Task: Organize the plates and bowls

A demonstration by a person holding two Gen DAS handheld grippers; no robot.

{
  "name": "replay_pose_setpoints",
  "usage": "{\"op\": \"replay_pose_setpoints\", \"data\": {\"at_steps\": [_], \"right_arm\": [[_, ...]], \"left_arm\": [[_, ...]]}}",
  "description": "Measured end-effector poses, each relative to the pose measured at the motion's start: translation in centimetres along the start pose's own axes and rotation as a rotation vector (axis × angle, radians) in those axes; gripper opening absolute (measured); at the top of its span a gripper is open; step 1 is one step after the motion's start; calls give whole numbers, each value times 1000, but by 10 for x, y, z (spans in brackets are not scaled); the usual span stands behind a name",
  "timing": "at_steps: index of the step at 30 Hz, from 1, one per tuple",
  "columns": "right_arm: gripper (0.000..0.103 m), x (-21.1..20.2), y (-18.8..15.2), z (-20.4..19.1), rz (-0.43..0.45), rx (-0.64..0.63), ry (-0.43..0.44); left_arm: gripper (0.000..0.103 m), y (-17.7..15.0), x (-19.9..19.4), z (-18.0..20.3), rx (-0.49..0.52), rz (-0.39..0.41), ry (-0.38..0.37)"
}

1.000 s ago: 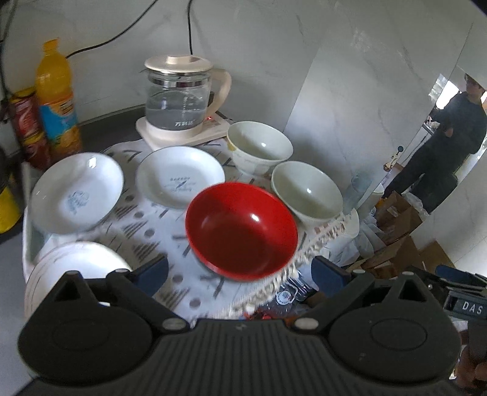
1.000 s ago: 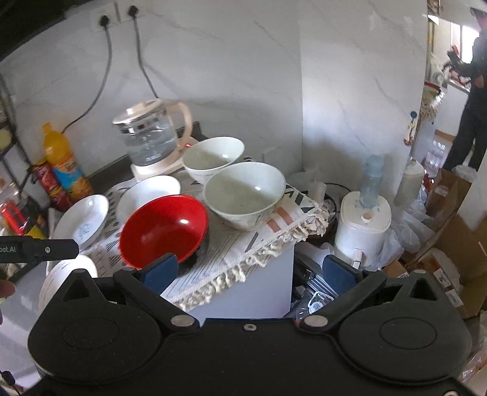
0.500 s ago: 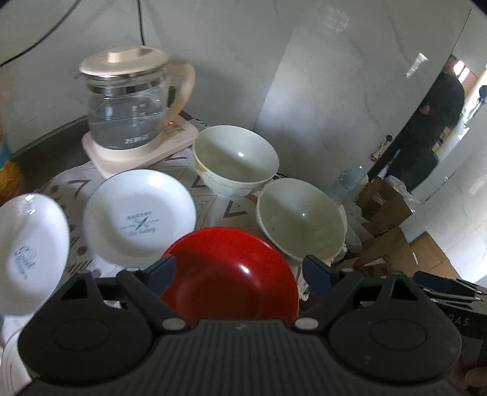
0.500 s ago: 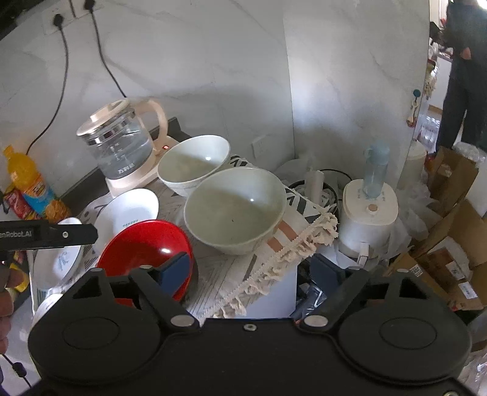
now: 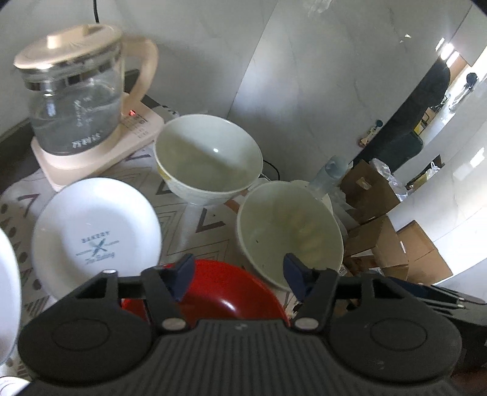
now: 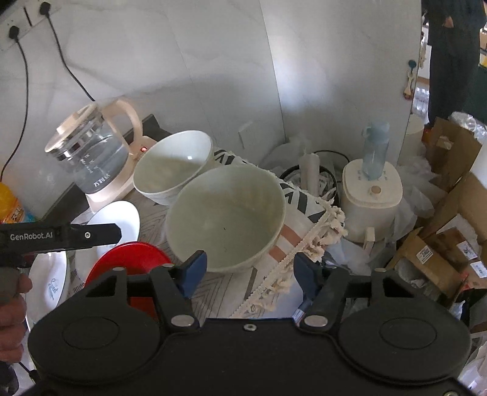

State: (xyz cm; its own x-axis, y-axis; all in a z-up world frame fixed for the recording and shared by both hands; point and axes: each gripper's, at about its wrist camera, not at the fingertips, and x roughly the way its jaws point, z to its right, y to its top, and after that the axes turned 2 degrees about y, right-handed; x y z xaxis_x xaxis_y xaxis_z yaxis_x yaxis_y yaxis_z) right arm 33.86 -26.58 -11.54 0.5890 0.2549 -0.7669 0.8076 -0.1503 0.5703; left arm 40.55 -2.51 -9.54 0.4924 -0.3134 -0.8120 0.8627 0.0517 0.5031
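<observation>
Both claws empty, jaws spread. Left gripper (image 5: pixel 237 274) hangs over red bowl (image 5: pixel 225 292) at cloth's (image 5: pixel 194 231) front edge; right gripper (image 6: pixel 249 269) faces green bowl (image 6: pixel 225 216) by right fringe. Judged step: grasp a rim. Advice: straddle near rim squarely, close gently, glaze likely slips, avoid nudging white bowl (image 6: pixel 173 166) behind

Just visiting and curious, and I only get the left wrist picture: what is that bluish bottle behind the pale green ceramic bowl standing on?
Observer: The bluish plastic bottle stands on a squat white appliance, just past the fringed tablecloth.
Operator: What are the other tool's fingers doing?
Observer: The right gripper is open, fingers apart before the pale green ceramic bowl.
Operator: Is the glass kettle plugged in?
Observer: Two black plugs sit in a wall socket above the glass kettle.
</observation>
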Motion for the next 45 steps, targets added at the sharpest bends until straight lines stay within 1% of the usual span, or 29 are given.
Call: {"op": "replay_pose_setpoints", "data": {"at_steps": [4,6,9,10,12,16,18,21,24,27,31,33,39,43,45], "right_arm": [[50,16,7,5,-35,0,9],[44,24,11,8,-53,0,12],[41,37,20,14,-76,-7,26],[40,42,23,16,-85,-16,29],[34,53,30,20,-111,-35,27],[32,70,44,27,-154,-79,42],[26,79,50,30,-178,-99,41],[20,91,56,36,-212,-116,77],[17,101,60,37,-239,-159,91],[12,107,64,39,-261,-196,100],[12,109,69,42,-266,-232,141],[12,107,71,42,-253,-248,162],[12,95,84,38,-217,-301,195],[12,78,91,33,-184,-326,208],[12,68,94,27,-170,-341,224]], "left_arm": [[50,7,17,2,-17,-24,-3],[46,9,25,3,-26,-35,1],[40,13,41,3,-49,-53,15],[37,15,46,4,-61,-60,23],[32,17,56,4,-89,-75,36],[26,22,72,7,-135,-93,63],[21,23,80,9,-149,-107,84],[14,22,89,11,-182,-126,111],[6,19,97,11,-223,-142,134],[5,17,99,12,-254,-137,156],[4,14,97,15,-282,-119,187],[4,13,93,17,-293,-109,200],[4,12,70,24,-318,-62,199],[4,11,52,28,-320,-38,189],[4,9,40,26,-337,-20,178]]}}
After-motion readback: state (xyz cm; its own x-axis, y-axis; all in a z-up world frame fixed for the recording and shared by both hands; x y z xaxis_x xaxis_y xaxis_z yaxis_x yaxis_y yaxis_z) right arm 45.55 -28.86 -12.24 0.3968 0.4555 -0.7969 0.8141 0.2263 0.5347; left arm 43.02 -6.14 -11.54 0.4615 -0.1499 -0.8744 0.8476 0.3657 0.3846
